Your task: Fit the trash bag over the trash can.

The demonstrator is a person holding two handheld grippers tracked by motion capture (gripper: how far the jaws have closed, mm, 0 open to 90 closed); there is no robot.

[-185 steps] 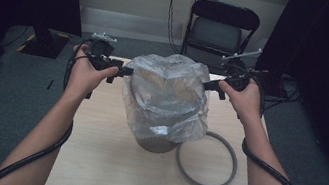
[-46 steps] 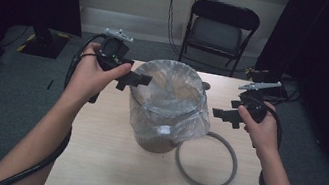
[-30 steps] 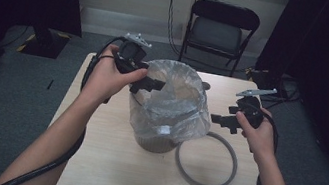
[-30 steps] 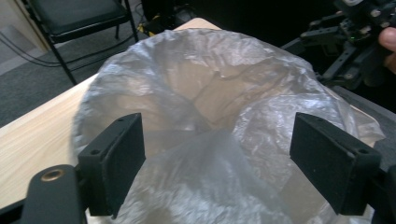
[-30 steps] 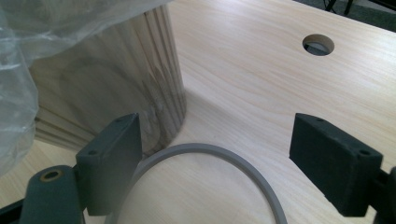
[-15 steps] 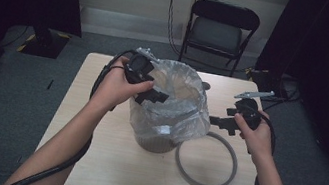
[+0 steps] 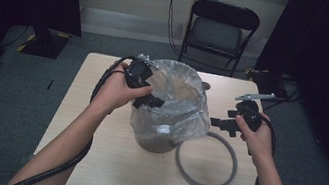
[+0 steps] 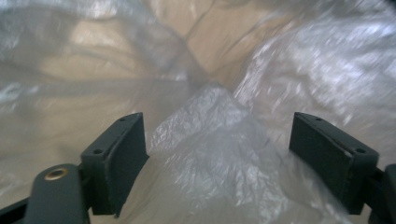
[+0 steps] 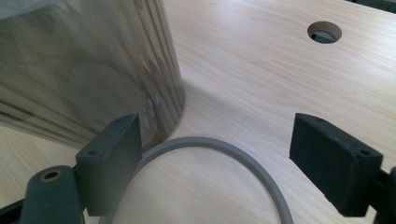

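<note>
1. Count — one wooden bin (image 7: 159, 142) stands near the middle of the table (image 7: 92, 151), lined with one clear plastic bag (image 7: 179, 95) whose top billows up and over the bin's rim. One grey ring (image 7: 207, 160) lies flat on the table at the bin's right, its near arc just beside the bin's base. One round hole (image 9: 324, 31) is cut in the table top. One folding chair (image 7: 221, 28) stands beyond the table's far edge.

2. You hold two grippers, one in each hand.

3. Left gripper (image 7: 153, 103) — your left hand (image 7: 117, 89) carries it over the bin's left rim, with the jaws pointing into the bag's mouth. In the left gripper view the jaws stand wide apart, released; a peak of crumpled plastic rises between the pads (image 8: 122, 156), which do not press on it. Whether the film brushes either pad cannot be told.

4. Right gripper (image 7: 223, 126) — your right hand (image 7: 256, 136) holds it to the right of the bin, apart from the bag. In the right gripper view its jaws are also wide open and grasp nothing; they hover above the ring, with the bin's bag-covered wall just beyond the left pad (image 9: 112, 158) and bare table between the pads.
</note>
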